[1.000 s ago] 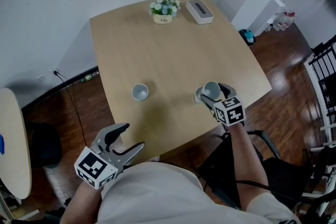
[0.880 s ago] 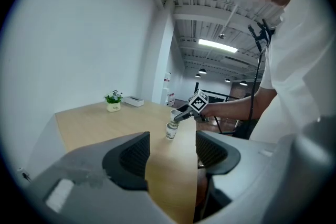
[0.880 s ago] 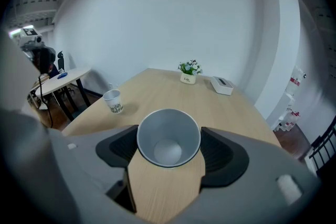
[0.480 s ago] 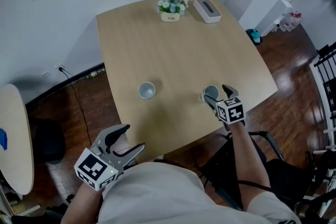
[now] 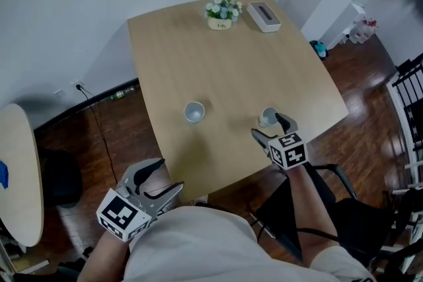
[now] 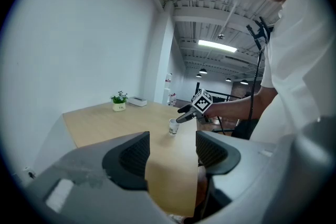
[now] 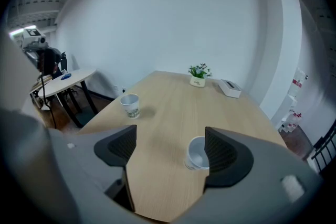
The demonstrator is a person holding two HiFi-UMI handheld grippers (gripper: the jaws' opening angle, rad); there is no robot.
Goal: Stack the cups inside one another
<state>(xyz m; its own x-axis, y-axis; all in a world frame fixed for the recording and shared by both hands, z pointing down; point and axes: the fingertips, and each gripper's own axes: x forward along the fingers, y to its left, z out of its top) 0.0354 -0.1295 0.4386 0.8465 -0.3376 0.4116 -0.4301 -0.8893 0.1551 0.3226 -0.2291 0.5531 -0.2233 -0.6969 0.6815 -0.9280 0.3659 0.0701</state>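
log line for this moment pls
right gripper open, around right cup | left gripper open, empty | left cup upright, apart

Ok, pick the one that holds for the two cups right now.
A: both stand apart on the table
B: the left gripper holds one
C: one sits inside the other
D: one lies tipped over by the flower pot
A: one cup and the other cup stand well apart on the table. The second is by the open right gripper, and the left gripper is open and empty.
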